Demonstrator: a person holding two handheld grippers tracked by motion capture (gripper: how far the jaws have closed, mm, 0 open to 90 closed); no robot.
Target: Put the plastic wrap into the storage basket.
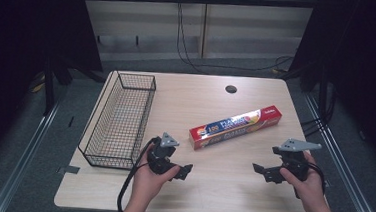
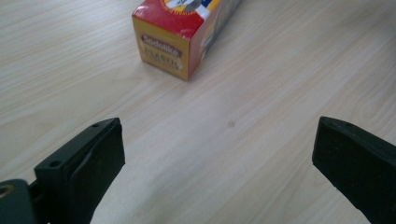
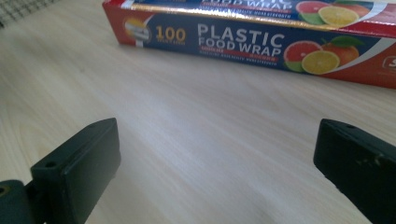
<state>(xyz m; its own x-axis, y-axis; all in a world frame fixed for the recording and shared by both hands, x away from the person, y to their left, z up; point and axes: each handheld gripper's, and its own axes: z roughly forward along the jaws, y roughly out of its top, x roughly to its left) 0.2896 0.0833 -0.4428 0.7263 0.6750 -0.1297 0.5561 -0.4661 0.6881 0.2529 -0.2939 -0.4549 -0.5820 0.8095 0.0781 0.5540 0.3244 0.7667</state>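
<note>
Lying slantwise between both hands: wrap box (image 1: 235,127) | left gripper (image 1: 184,172) faces its near end, jaws apart, empty | right gripper (image 1: 258,168) faces its long side, jaws apart, empty

— Is there room for my tongs on the bench (image 1: 230,189)?

— Yes. Bare wood lies between my left tongs (image 1: 184,172) and my right tongs (image 1: 260,170), both wide open.

— What is in the way?

— The long wrap box (image 1: 235,127) lies slanted just ahead. The wire basket (image 1: 120,119) stands along the left edge, apart from the box, with bare wood between.
</note>
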